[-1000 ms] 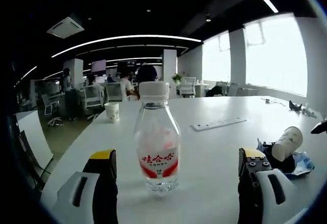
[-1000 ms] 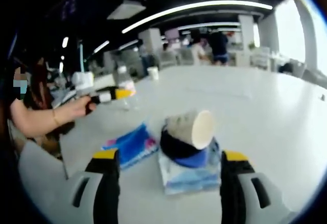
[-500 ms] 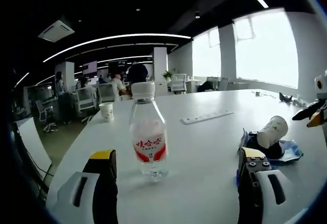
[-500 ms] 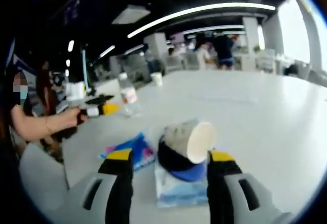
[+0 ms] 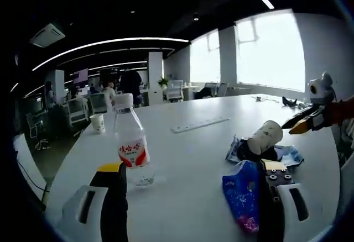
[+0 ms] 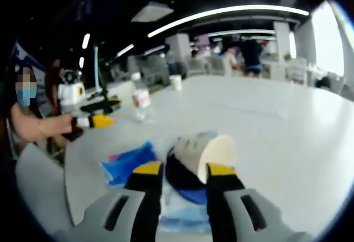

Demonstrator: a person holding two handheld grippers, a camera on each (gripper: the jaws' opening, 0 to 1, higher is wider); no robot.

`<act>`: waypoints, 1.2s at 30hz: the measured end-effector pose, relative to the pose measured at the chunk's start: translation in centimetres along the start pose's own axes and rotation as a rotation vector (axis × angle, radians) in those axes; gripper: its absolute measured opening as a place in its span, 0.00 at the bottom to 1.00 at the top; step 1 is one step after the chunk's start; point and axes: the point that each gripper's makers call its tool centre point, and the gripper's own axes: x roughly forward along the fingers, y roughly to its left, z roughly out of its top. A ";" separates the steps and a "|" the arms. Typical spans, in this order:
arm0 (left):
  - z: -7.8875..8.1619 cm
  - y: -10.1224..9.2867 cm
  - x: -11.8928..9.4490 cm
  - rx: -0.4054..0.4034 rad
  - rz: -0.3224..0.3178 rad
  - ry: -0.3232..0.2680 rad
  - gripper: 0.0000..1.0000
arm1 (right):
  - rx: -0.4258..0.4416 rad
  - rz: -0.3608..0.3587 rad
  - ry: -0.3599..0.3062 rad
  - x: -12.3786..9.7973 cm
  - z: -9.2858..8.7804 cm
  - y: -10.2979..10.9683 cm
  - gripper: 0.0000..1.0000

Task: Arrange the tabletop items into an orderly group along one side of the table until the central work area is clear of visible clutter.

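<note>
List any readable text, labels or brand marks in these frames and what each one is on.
"娃哈哈": red band of the label on the water bottle.
Smaller print under it on that label: too small to read.
Blue packet: pattern, no legible words.
Tipped paper cup: no print visible.
</note>
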 end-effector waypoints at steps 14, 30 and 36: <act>0.8 -2.5 -0.7 0.007 -0.070 -0.014 0.98 | 0.010 0.012 -0.007 1.3 0.0 -0.7 0.01; 0.3 -4.7 -0.7 0.098 -0.135 0.011 0.94 | 0.074 0.002 -0.071 1.0 3.1 1.4 0.00; 0.5 -5.6 -1.2 0.077 -0.162 0.005 0.93 | 0.058 0.013 -0.019 0.5 3.4 3.5 0.00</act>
